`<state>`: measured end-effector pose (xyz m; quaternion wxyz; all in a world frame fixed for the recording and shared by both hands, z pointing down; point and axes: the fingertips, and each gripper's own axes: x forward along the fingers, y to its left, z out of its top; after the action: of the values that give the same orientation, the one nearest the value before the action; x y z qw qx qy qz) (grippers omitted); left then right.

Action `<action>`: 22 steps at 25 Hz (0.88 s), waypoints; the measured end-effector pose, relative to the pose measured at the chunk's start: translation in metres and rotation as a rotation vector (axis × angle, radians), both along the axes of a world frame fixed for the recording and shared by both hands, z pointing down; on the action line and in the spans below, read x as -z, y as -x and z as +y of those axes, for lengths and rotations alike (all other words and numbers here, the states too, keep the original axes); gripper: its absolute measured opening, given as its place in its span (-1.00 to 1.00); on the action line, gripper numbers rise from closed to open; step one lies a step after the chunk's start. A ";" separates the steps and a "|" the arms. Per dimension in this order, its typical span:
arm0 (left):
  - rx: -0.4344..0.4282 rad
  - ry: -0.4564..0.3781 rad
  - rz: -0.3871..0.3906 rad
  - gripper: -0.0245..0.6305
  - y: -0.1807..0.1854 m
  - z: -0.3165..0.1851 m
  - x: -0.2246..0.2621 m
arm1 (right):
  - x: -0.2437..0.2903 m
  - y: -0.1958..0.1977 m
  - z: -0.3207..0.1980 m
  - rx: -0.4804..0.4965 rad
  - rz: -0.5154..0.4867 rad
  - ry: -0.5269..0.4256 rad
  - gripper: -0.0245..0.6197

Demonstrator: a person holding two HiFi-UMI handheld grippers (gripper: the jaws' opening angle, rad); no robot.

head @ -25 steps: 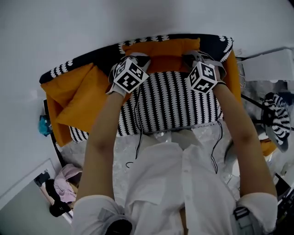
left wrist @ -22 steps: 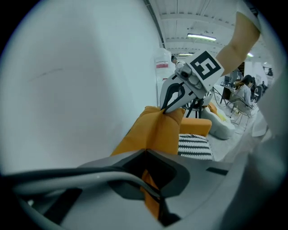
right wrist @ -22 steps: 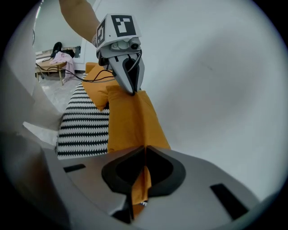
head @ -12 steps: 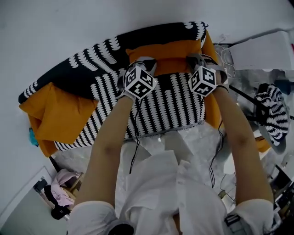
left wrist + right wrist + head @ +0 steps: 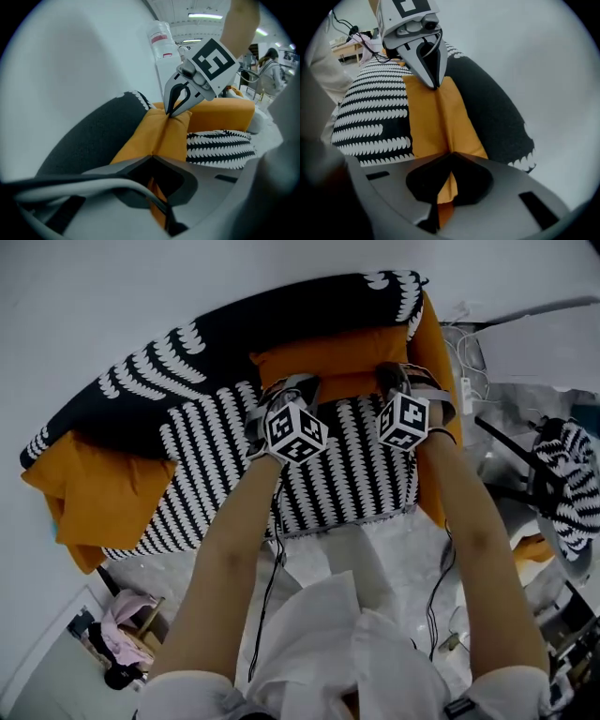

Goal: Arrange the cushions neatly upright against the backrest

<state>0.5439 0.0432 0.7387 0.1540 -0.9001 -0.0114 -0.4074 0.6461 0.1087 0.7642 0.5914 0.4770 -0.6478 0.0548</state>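
Note:
An orange cushion (image 5: 328, 354) leans against the black backrest (image 5: 206, 338) near the sofa's right end, above the striped seat (image 5: 337, 465). My left gripper (image 5: 298, 386) is shut on its top edge towards the left, and my right gripper (image 5: 399, 377) is shut on the same edge towards the right. In the left gripper view the orange fabric (image 5: 161, 136) is pinched in my jaws (image 5: 151, 159), with the right gripper (image 5: 171, 112) gripping further along. The right gripper view shows the cushion (image 5: 436, 119) pinched likewise (image 5: 450, 157), the left gripper (image 5: 435, 86) ahead. A second orange cushion (image 5: 98, 479) lies at the sofa's left end.
A white wall runs behind the sofa. To the right are a white box (image 5: 553, 338), cables and a striped bundle (image 5: 567, 484). Clothes (image 5: 127, 615) lie on the floor at the lower left. My legs stand against the seat's front edge.
Both grippers have come down with the orange cushion and now hold it lower against the backrest at the sofa's right end. The sofa has shifted left in the head view.

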 end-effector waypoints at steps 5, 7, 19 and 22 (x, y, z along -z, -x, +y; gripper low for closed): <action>0.010 0.123 -0.101 -0.85 0.022 0.021 -0.055 | -0.050 0.021 0.023 0.009 -0.037 0.096 -0.86; 0.018 0.164 -0.136 -0.83 0.023 0.021 -0.070 | -0.064 0.022 0.025 -0.013 -0.059 0.140 -0.84; -0.006 0.334 -0.210 -0.71 0.035 0.029 -0.094 | -0.088 0.033 0.031 -0.066 -0.129 0.290 -0.69; 0.019 0.359 -0.174 -0.50 0.039 0.030 -0.083 | -0.073 0.034 0.029 -0.105 -0.154 0.271 -0.55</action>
<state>0.5051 0.0727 0.8216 -0.0142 -0.8747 -0.0886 -0.4763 0.6124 0.1376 0.8370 0.5951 0.4205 -0.6522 0.2091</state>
